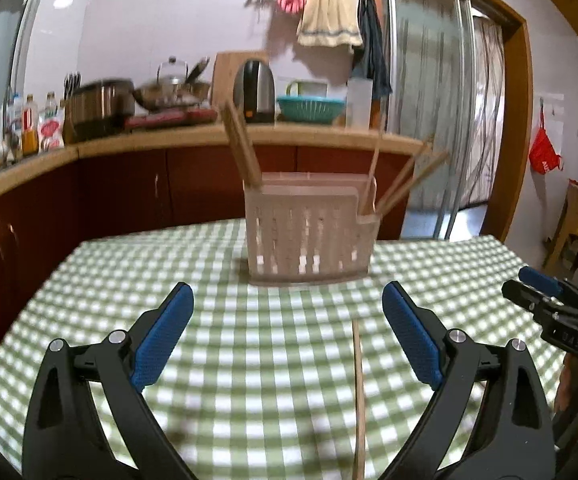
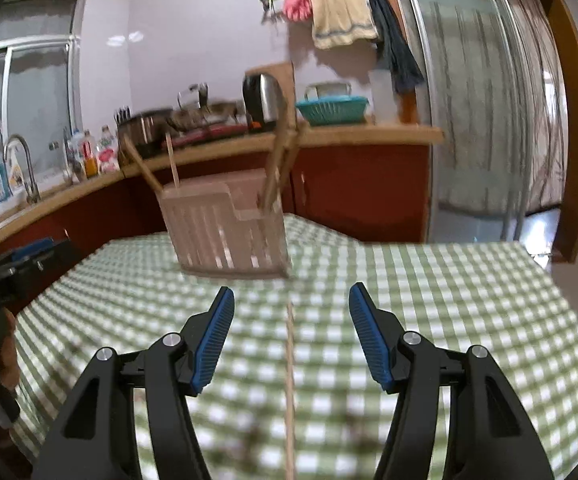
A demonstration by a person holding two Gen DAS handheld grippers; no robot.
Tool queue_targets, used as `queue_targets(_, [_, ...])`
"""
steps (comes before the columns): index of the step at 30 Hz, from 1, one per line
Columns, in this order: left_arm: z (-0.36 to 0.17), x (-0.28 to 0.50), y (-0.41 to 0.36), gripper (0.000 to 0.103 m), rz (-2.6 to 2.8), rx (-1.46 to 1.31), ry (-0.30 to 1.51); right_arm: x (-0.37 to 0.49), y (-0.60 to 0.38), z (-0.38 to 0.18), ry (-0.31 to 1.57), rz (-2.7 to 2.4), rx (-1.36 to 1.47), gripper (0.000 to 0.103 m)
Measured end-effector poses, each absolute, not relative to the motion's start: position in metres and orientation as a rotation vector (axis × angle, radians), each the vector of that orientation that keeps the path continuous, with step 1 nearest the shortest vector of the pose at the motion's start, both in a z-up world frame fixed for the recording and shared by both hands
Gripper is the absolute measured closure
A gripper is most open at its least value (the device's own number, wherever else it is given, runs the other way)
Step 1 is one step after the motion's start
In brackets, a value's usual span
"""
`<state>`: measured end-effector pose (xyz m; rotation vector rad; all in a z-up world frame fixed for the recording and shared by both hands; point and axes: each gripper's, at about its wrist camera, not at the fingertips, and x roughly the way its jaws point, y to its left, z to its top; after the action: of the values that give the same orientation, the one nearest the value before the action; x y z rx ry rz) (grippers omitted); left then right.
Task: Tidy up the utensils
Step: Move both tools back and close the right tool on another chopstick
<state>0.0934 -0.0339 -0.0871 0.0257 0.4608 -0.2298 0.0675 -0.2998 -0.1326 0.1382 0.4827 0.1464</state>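
A pale slotted utensil holder (image 1: 309, 232) (image 2: 229, 232) stands on the green checked tablecloth, with several wooden chopsticks (image 1: 241, 148) (image 2: 283, 160) leaning out of it. One loose chopstick (image 1: 359, 400) (image 2: 289, 392) lies flat on the cloth, pointing toward the holder. My left gripper (image 1: 289, 296) is open above the cloth, the stick near its right finger. My right gripper (image 2: 291, 294) is open too, and the stick runs between its fingers below them, untouched. The right gripper also shows at the right edge of the left wrist view (image 1: 549, 296).
Behind the table runs a kitchen counter (image 1: 169, 136) with a kettle (image 1: 255, 92), pots, bottles and a teal basket (image 1: 311, 108). A sink tap (image 2: 21, 164) is at the left. A glass sliding door (image 2: 489, 100) stands at the right. A hand (image 2: 5, 352) holds the other gripper.
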Motion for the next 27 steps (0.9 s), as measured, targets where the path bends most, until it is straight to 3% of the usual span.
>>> queue_targets(8, [-0.128,0.07,-0.029,0.01,-0.214,-0.01,0.555,0.039,-0.293,-0.185,0.605,0.176,0.111,0.058])
queue_targets(14, [-0.145,0.053,-0.033,0.01,-0.228,0.007,0.595,0.031,-0.287,-0.203,0.655,0.175,0.085,0.079])
queue_targets(16, [-0.149,0.048,-0.036,0.01,-0.236,0.01,0.603,0.031,-0.286,-0.203,0.664,0.18,0.083,0.094])
queue_targets(21, [-0.159,0.037,-0.045,0.012,-0.273,0.023,0.633,0.027,-0.281,-0.202,0.659,0.189,0.066,0.096])
queue_targets(27, [-0.175,0.03,-0.052,0.029,-0.299,0.036,0.693,0.023,-0.28,-0.202,0.656,0.193,0.071,0.096])
